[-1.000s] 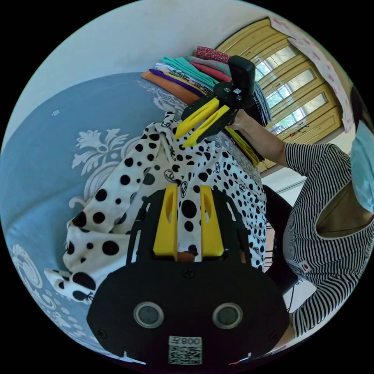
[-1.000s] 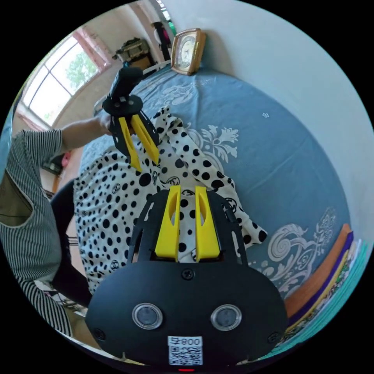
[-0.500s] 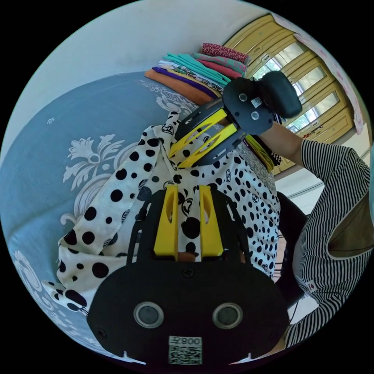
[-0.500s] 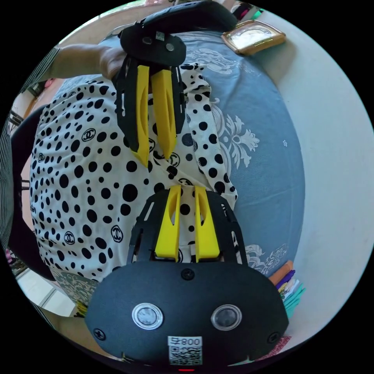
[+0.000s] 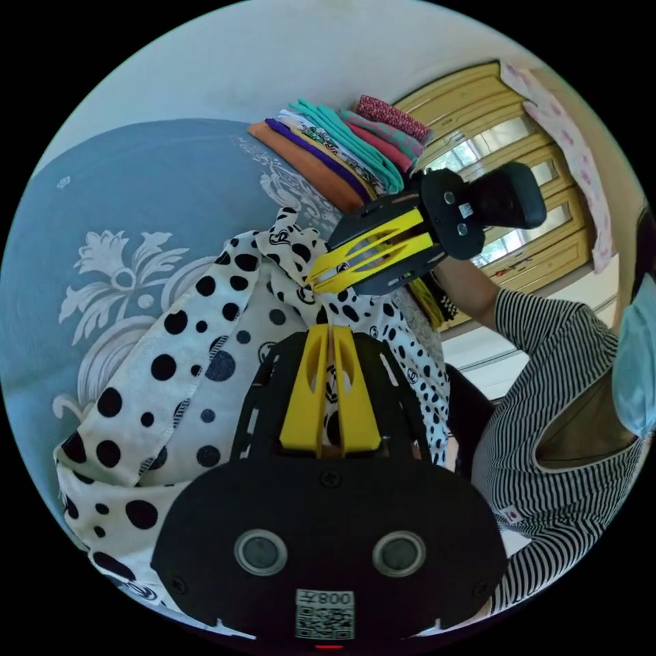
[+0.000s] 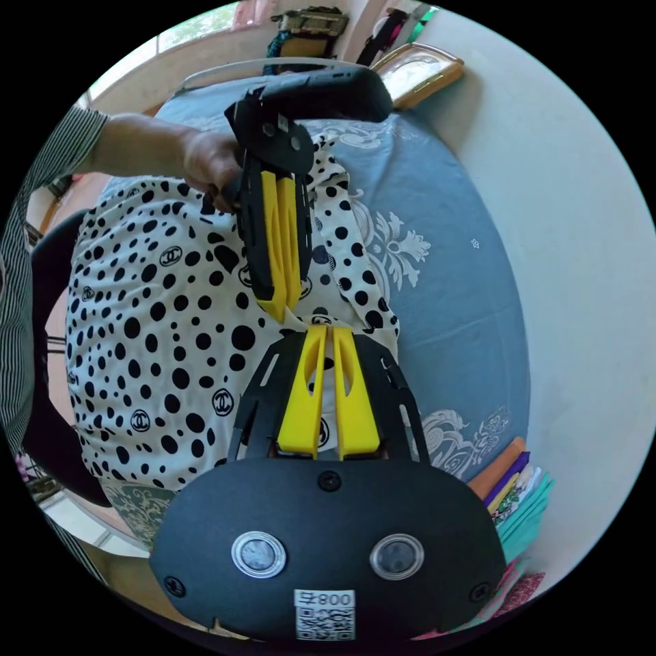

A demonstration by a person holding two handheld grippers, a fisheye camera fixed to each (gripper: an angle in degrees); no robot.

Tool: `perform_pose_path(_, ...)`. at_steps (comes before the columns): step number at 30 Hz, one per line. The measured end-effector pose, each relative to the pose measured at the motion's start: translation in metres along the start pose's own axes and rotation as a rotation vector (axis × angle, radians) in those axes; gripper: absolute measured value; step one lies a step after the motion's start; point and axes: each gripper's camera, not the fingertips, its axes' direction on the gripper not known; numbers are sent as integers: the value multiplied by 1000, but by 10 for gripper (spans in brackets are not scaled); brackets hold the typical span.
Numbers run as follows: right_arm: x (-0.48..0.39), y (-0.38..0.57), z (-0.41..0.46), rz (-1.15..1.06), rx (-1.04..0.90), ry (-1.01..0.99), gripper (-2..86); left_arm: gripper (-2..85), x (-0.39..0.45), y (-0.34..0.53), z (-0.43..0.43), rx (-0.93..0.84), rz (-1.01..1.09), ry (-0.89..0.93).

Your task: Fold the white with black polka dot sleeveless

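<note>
Two tools, left tool (image 5: pixel 326 329) & right tool (image 6: pixel 326 331), both clamped on polka-dot top (image 6: pixel 157 287), interlocked-C logos, no legible writing.

folded stack (image 5: pixel 335 157) seemingly borders open blue bedsheet (image 5: pixel 137 184).

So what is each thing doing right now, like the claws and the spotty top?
Left claw: shut on the spotty top.
Right claw: shut on the spotty top.
Spotty top: unfolded, rumpled, lying on the bed.
Bed: covered by a blue sheet.
Pile of clothes: folded and stacked.
</note>
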Motion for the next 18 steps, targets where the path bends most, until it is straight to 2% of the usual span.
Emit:
perform_pose_path(6,16,22,9,38,-18,-37,7,75,-14,4,-12,67,-31,-13)
perform_pose_path(10,23,36,12,40,-48,-64,10,65,-17,-7,4,-26,-13,-53)
perform_pose_path(18,47,82,14,100,-11,-118,13,59,-36,-1,2,3,-57,95)
